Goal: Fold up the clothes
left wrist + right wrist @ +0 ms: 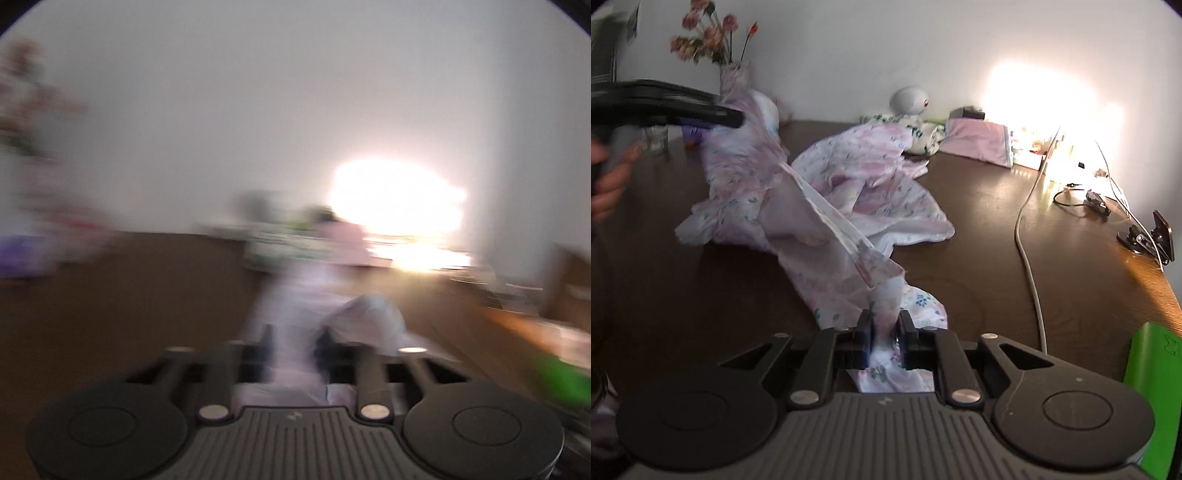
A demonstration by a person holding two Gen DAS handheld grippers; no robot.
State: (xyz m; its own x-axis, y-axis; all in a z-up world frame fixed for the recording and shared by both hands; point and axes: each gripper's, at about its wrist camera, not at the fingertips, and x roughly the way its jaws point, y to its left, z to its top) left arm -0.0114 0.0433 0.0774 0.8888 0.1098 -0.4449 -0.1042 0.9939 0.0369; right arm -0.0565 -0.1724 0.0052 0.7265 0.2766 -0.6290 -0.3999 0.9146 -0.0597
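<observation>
A pink floral garment lies crumpled on the dark wooden table, with one band pulled taut between both grippers. My right gripper is near the front edge, shut on the garment's near end. My left gripper reaches in from the upper left, held by a person's hand, and lifts the far end off the table. The left wrist view is heavily blurred. There the garment runs between the fingers of the left gripper and appears pinched.
A white cable crosses the table's right side, near a black clip. Folded pink cloth, a floral bundle and a flower vase line the back wall. A green object sits at the front right.
</observation>
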